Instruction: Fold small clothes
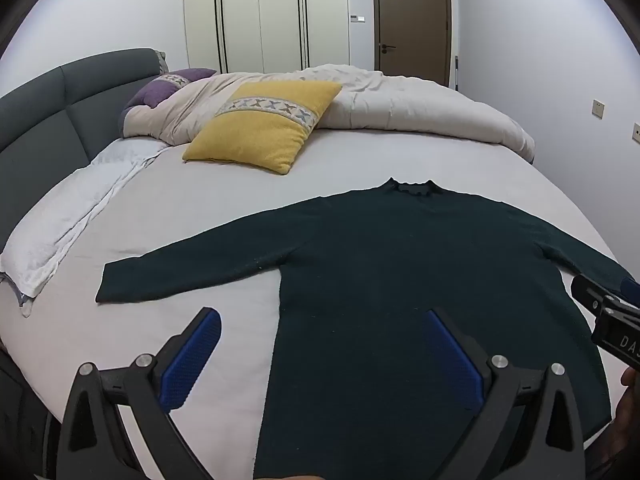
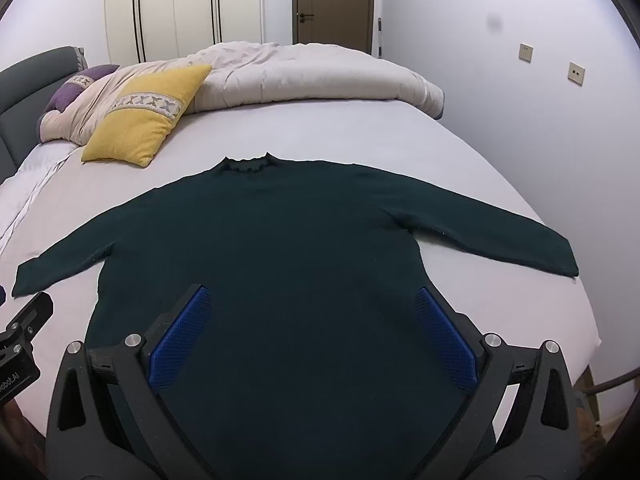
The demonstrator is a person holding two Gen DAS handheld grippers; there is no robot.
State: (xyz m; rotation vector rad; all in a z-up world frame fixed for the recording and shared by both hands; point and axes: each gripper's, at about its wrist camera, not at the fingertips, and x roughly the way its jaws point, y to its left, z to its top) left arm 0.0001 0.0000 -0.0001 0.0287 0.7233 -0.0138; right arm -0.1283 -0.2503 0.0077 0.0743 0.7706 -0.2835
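A dark green long-sleeved sweater (image 1: 400, 264) (image 2: 288, 240) lies flat on the bed, collar away from me, both sleeves spread out to the sides. My left gripper (image 1: 324, 320) hovers open above the sweater's lower left edge, its left blue pad over the sheet and its right pad over the fabric. My right gripper (image 2: 312, 300) hovers open over the lower middle of the sweater, nothing between its blue pads. The other tool's black body shows at each view's side edge.
The bed (image 2: 400, 136) has a pale sheet. A yellow cushion (image 1: 264, 124) (image 2: 144, 112) and a bunched beige duvet (image 1: 400, 108) lie at the far side, a white towel (image 1: 72, 220) at the left. Grey headboard (image 1: 52, 112), wardrobe and door stand behind.
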